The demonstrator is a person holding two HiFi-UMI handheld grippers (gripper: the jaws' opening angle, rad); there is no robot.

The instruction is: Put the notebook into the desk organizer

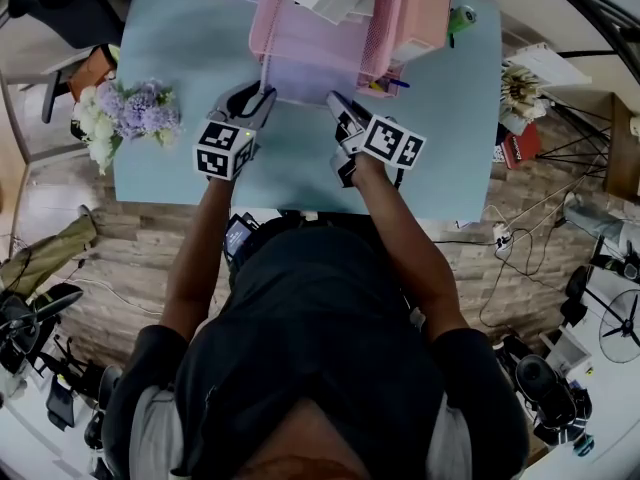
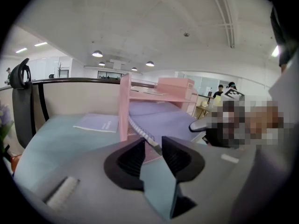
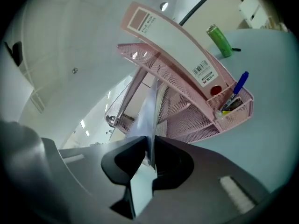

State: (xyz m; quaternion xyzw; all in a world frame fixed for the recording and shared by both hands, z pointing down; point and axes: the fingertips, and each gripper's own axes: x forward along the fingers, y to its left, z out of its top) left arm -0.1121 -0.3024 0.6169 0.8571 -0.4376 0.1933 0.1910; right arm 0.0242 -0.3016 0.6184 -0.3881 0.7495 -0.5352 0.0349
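A: Where is the lavender spiral notebook at this point?

B: Its far part already lies in the lower tray of the pink mesh desk organizer. The near edge juts out over the light blue table, and both tools carry it there. The left gripper has its jaws drawn narrow on the wire-bound corner. The right gripper is pinched tight on the thin edge of the opposite corner.

A: What would make the push go well?

B: Probably holding the two corners level with each other and advancing them together. That way the notebook enters square and does not wedge against the upright post on the left. The bite on the wire coil looks shallow, so a slow, even slide should suit it better than a shove.

A: Anything the person should mind?

B: The tray above seems to leave little headroom, so the near edge is best held low, almost flat to the mesh floor. On the right, the side pocket with the blue pen sits near that tool's path. The jaws should likely let go only once the notebook rests on the mesh. The second lavender notebook, flat on the table beside the organizer, is out of the way.
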